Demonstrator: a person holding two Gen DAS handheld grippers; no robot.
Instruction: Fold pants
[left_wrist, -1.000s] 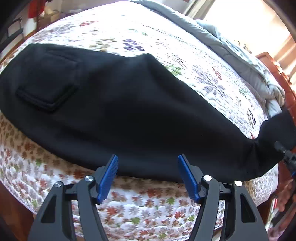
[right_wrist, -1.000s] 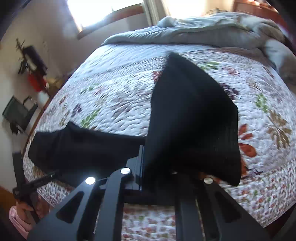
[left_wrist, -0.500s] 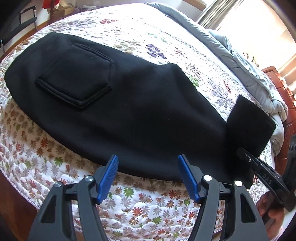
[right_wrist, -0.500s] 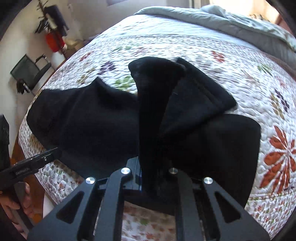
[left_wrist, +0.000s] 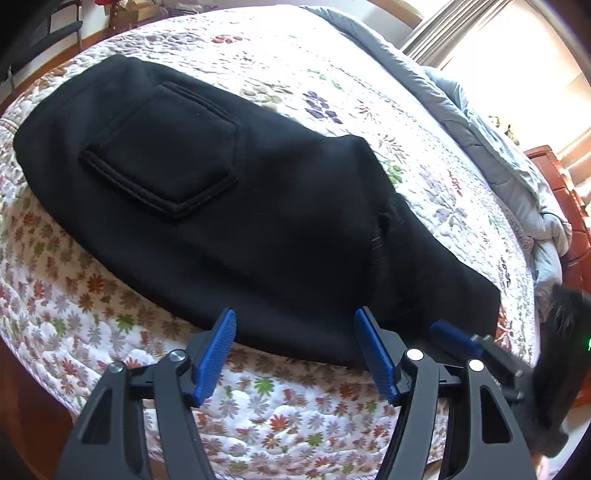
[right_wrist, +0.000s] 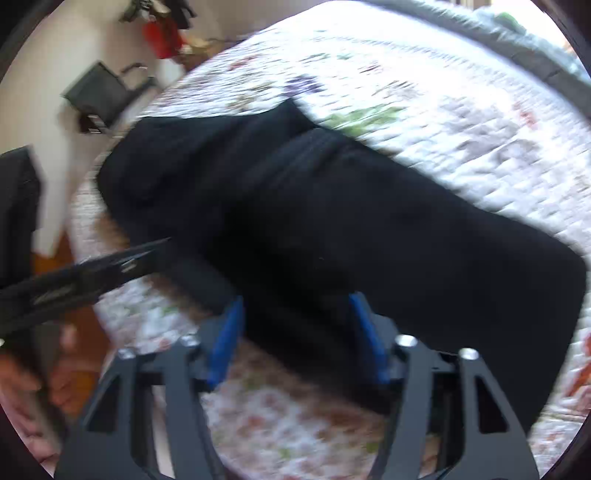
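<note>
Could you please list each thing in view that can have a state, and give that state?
black pants: lying on the bed, leg end folded over the seat.
back pocket: facing up, flat.
left gripper: open, empty.
right gripper: jaws have just been opening, fabric loose between them.
grey duvet: bunched up.

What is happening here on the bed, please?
A person with a gripper in each hand is folding black pants on a floral quilt. The right gripper has just been opening, with the folded-over leg between its pads. The left gripper hangs open at the near edge, holding nothing.
</note>
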